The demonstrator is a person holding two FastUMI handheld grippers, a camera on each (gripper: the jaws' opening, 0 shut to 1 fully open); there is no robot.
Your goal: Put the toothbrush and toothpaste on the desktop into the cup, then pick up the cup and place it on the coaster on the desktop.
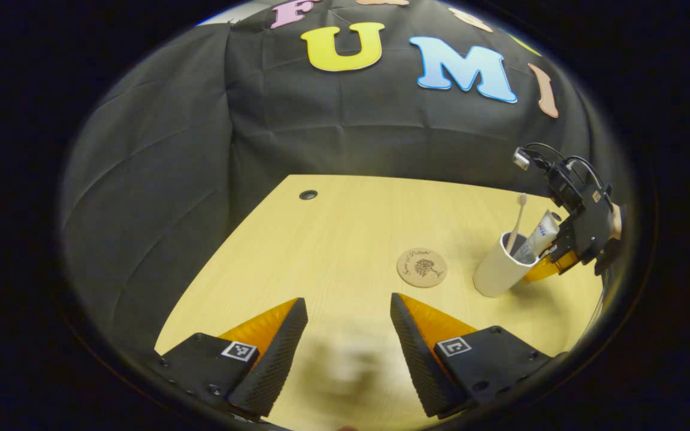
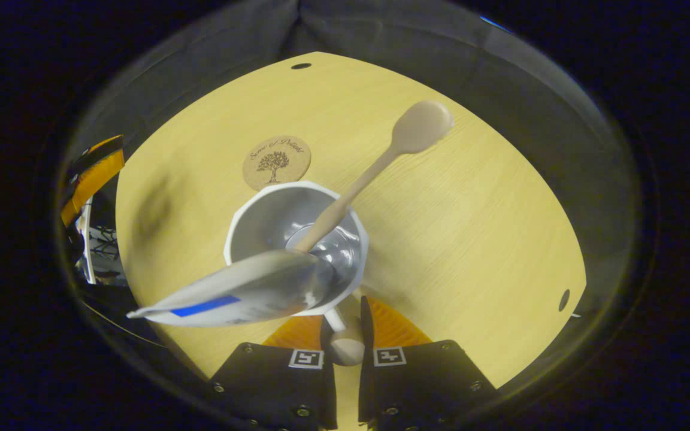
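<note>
So the left gripper (image 1: 348, 323) is hovering low over the table (image 1: 333, 239) with its fingers (image 1: 279, 353) spread wide, nothing between them, just bare wood and a blurry shadow underneath. A bit past them the coaster (image 1: 421, 267) is lying flat with nothing on it. Just right of that the cup (image 1: 499, 272) is standing on the table, apart from the coaster, with the toothbrush (image 1: 517, 222) and toothpaste (image 1: 538, 239) both sticking out of the top. The right gripper (image 1: 551, 254) is sitting right up against the cup's far side.

In the right gripper view, the right gripper (image 2: 348, 326) is looking down into the cup (image 2: 261, 203). Its fingers (image 2: 375, 317) are nearly closed, pinching the near part of the rim between them, so it's gripping the cup. The toothpaste (image 2: 237, 293) is leaning out over the rim toward the left, and the toothbrush (image 2: 375, 167) is angling up and to the right, head end out. The coaster (image 2: 277, 162) is lying just beyond the cup, not touching it. The left gripper (image 2: 90, 173) is peeking in at the left edge.
</note>
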